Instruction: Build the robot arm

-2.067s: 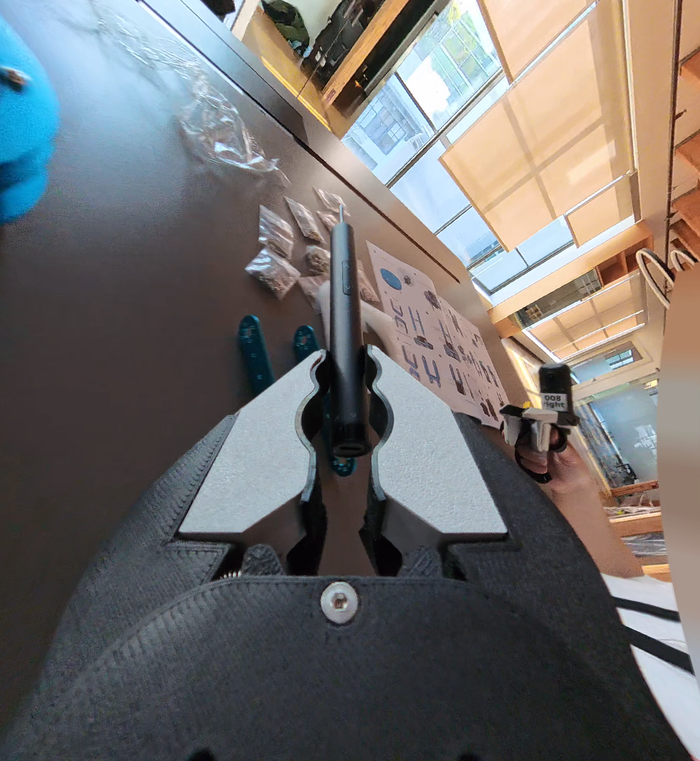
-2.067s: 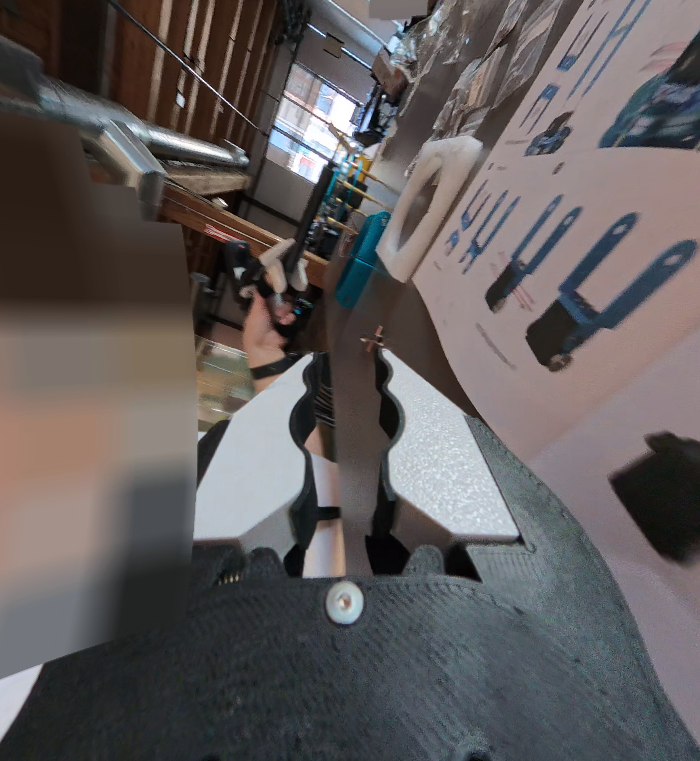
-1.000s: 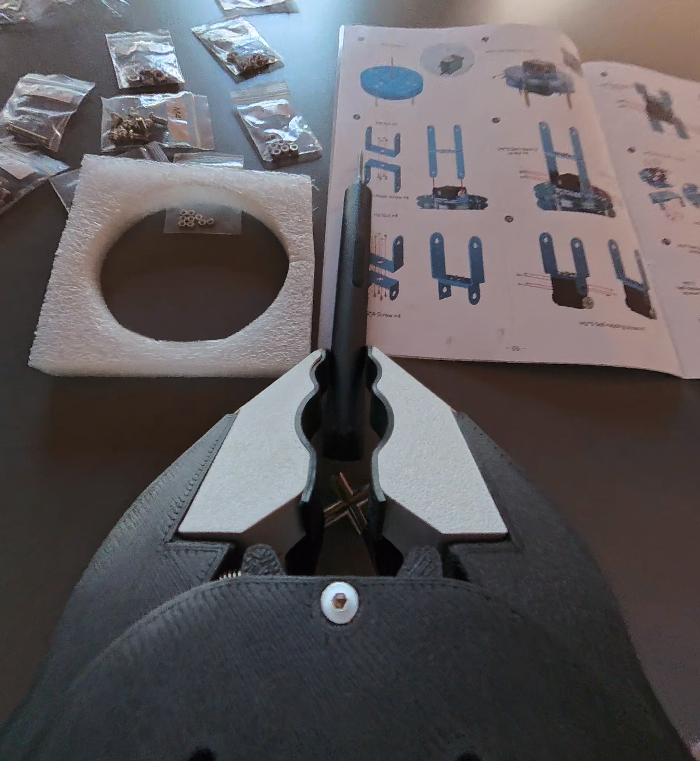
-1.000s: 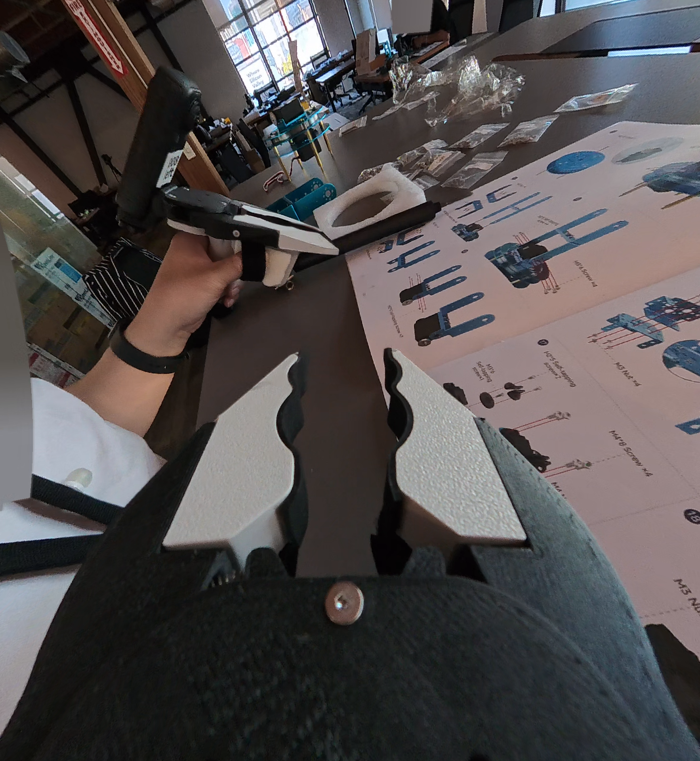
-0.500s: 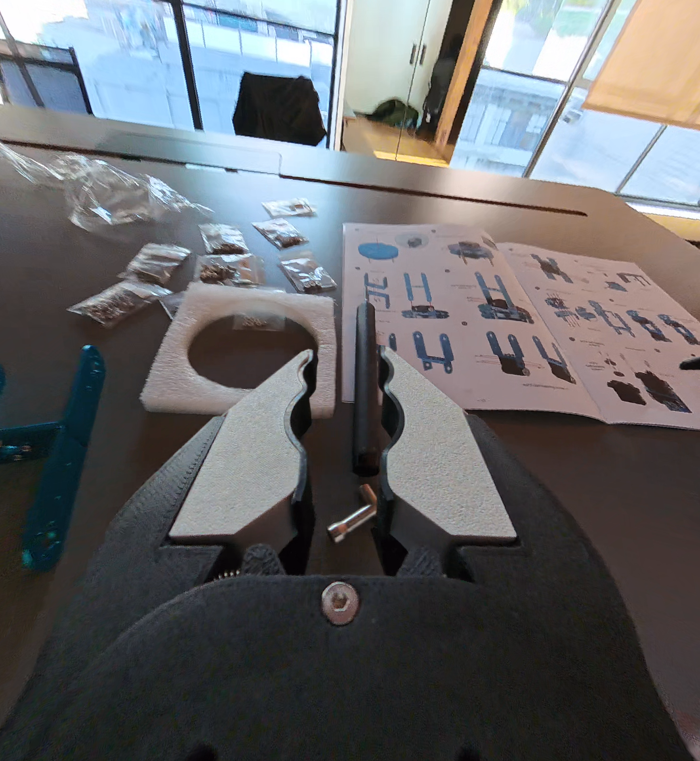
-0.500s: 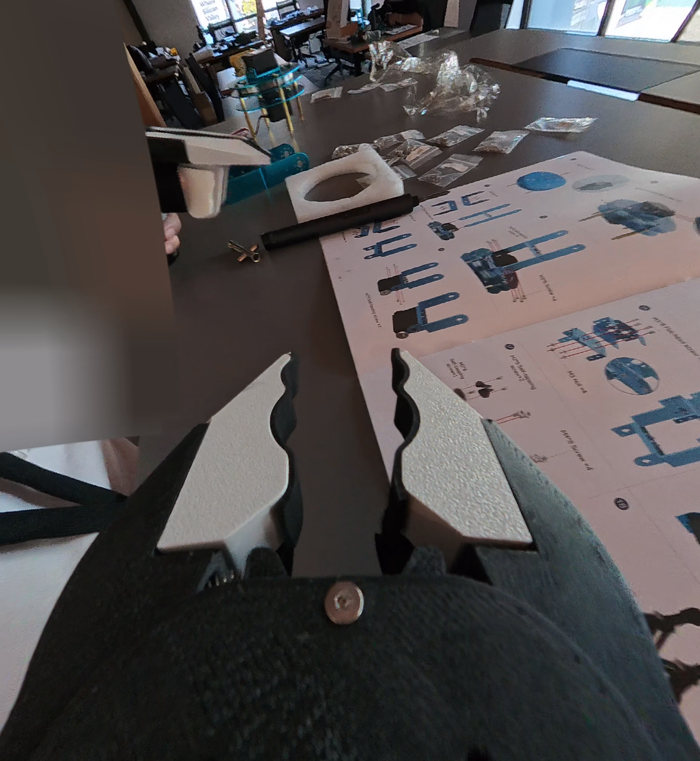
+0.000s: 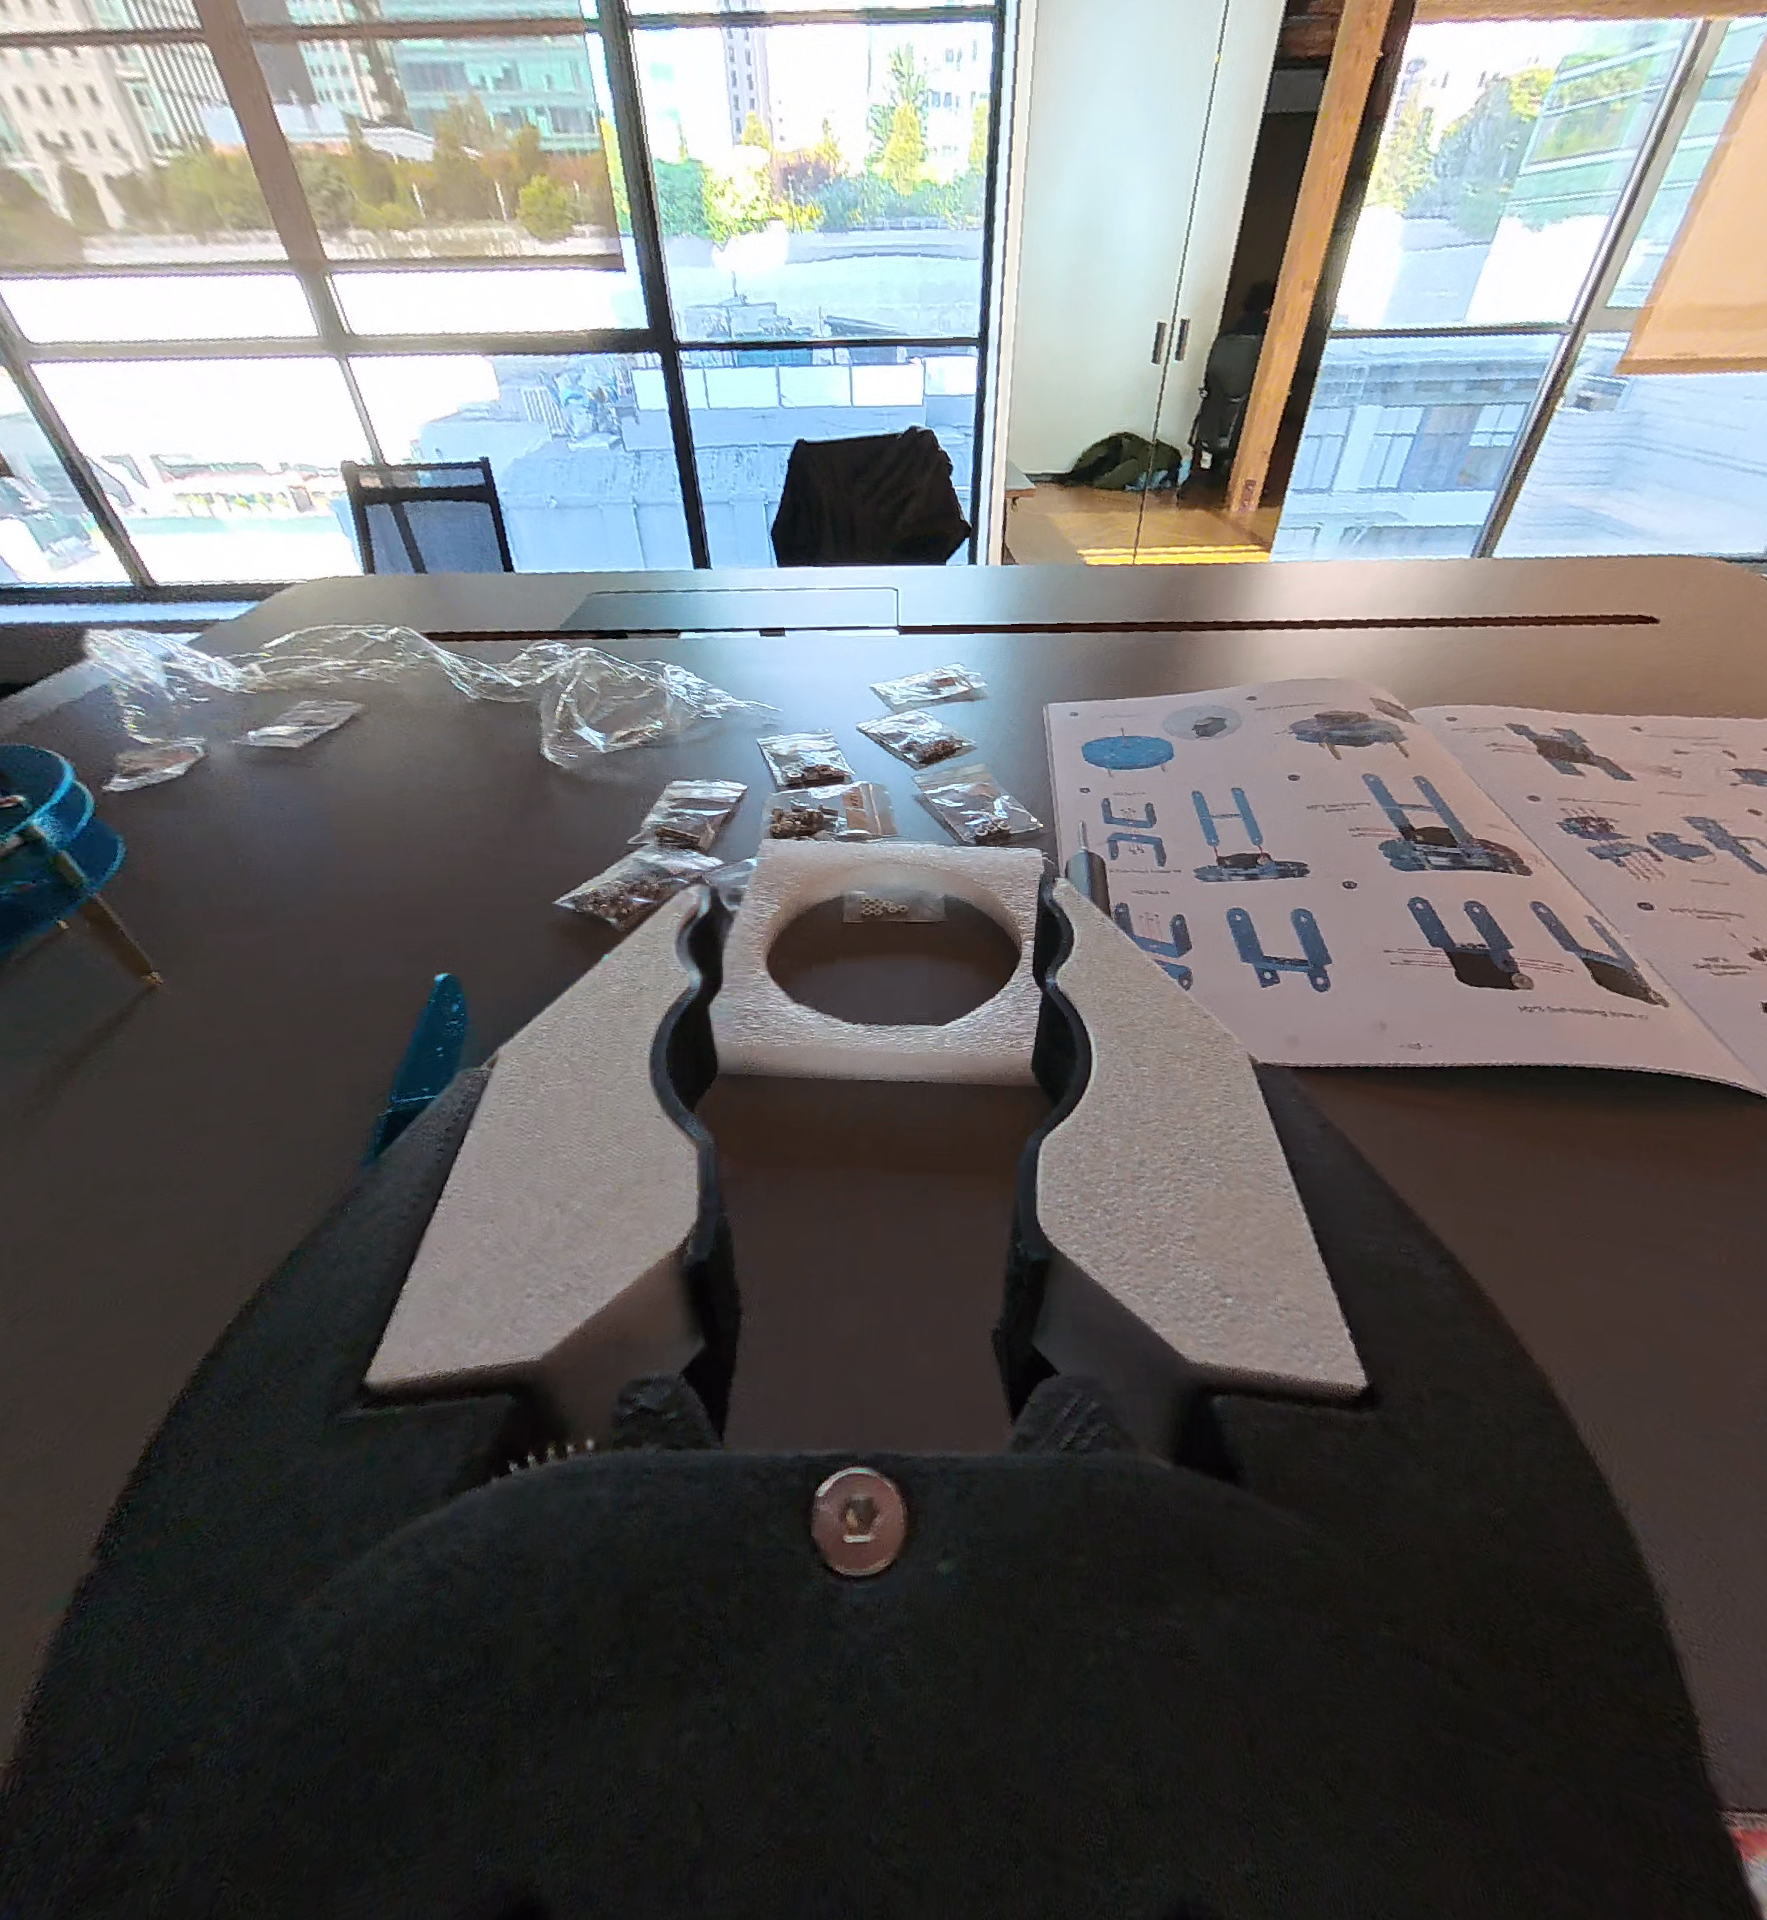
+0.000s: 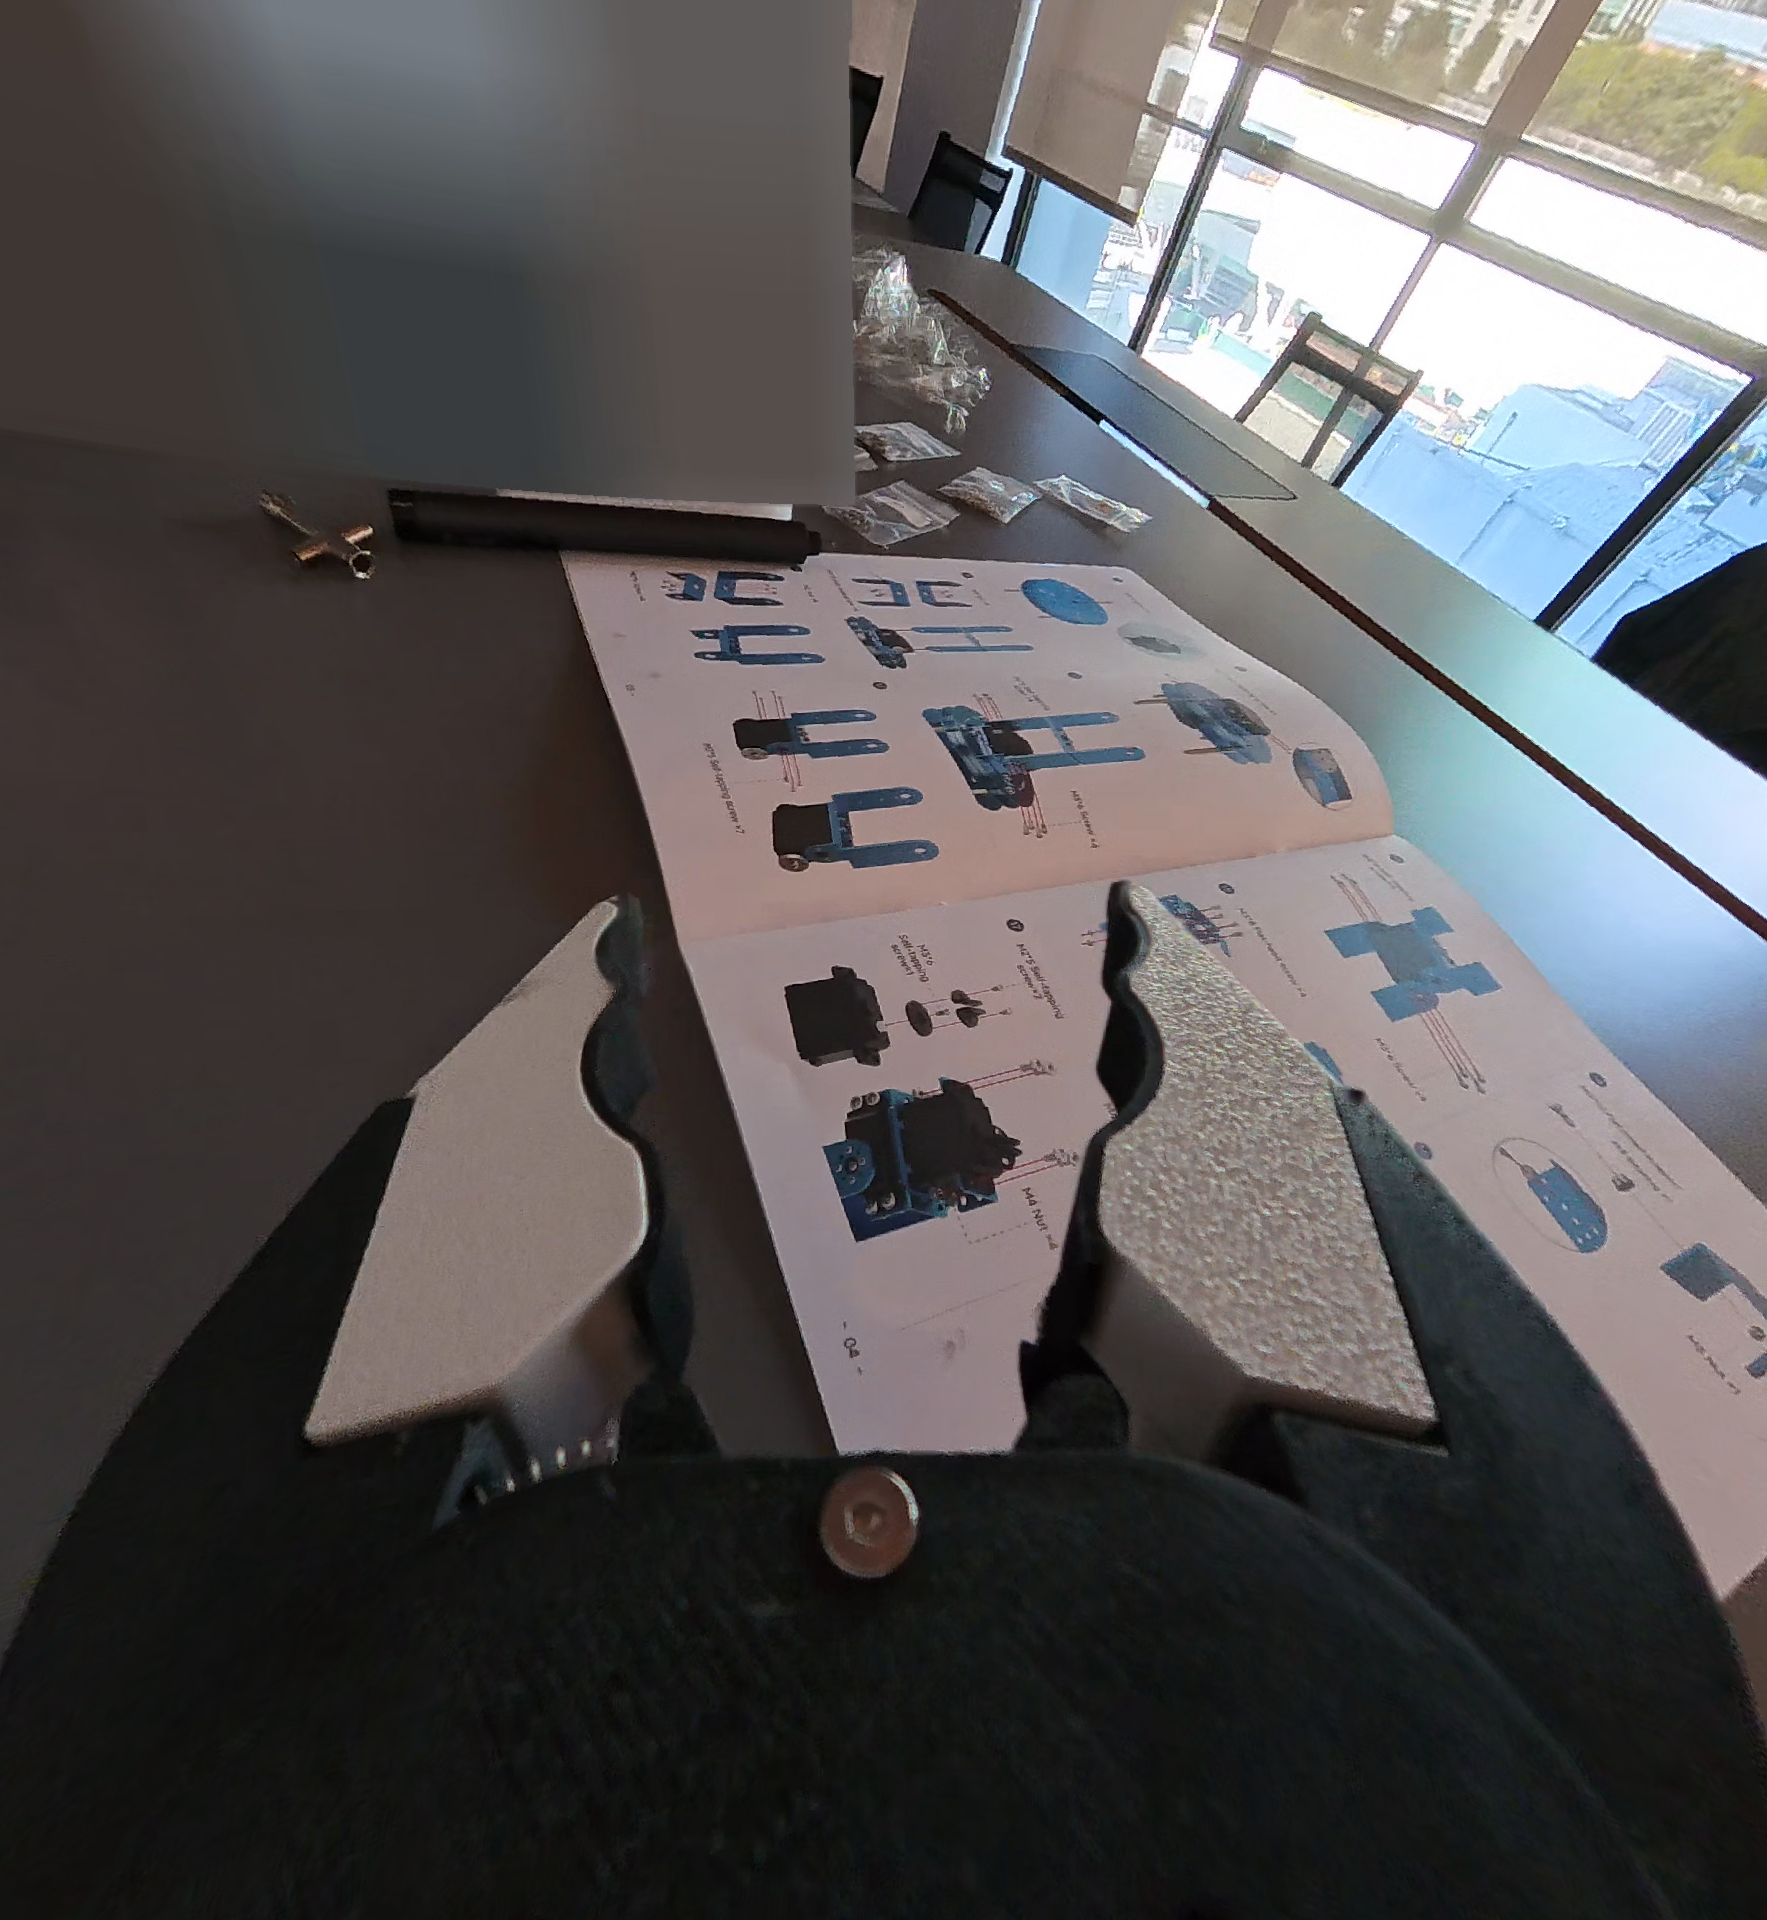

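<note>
Dark table (image 7: 235, 1039): foam ring (image 7: 884, 971), screw bags (image 7: 817, 810), booklet (image 8: 962, 748).

Left tongs (image 7: 874, 914) spread wide, empty; right tongs (image 8: 874, 914) likewise.

Open-plan office or maker space, upper floor. Floor-to-ceiling windows (image 7: 463, 312) across top of frame, city buildings beyond. Long dark worktop (image 7: 1481, 1195) with a cable slot at frame centre; chairs (image 7: 868, 499) behind it. Open assembly booklet (image 7: 1378, 894) at right, bagged hardware (image 7: 817, 758) at centre, blue kit parts (image 7: 6, 852) at left.
</note>
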The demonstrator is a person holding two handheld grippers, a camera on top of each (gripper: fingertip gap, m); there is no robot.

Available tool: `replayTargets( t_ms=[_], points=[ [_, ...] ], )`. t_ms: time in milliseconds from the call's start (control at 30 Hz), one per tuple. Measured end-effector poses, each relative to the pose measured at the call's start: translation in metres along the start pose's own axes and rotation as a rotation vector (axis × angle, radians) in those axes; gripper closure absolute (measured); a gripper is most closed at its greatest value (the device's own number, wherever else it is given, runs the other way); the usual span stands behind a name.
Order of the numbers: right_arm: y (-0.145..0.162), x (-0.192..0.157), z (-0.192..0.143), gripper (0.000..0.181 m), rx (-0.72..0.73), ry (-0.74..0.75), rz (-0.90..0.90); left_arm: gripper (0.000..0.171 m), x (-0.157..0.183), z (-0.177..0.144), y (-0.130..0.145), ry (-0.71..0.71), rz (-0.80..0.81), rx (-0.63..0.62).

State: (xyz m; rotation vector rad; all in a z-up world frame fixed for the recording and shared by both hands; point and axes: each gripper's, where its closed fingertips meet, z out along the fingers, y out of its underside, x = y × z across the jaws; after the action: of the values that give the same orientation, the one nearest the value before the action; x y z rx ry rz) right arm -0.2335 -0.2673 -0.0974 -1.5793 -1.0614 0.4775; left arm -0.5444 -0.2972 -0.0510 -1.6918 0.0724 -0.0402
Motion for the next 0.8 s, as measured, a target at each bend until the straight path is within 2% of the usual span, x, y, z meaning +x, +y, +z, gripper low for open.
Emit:
replayTargets(
  t_ms=[133, 333, 533, 800],
  points=[
    [0.003, -0.008, 0.005, 0.088, -0.025, 0.003, -0.073, 0.097, -0.009, -0.009, 0.000, -0.053, 0.015, 0.038],
    [0.009, -0.015, 0.010, 0.093, -0.073, 0.027, -0.181, 0.082, -0.009, -0.016, 0.001, -0.051, -0.015, 0.040],
    [0.021, -0.015, 0.012, 0.097, -0.154, 0.056, -0.224, 0.079, -0.008, -0.028, -0.004, -0.064, -0.005, 0.050],
    [0.020, -0.023, 0.013, 0.099, -0.155, 0.021, -0.215, 0.082, -0.007, -0.044, -0.007, -0.071, -0.002, 0.071]
  ],
)
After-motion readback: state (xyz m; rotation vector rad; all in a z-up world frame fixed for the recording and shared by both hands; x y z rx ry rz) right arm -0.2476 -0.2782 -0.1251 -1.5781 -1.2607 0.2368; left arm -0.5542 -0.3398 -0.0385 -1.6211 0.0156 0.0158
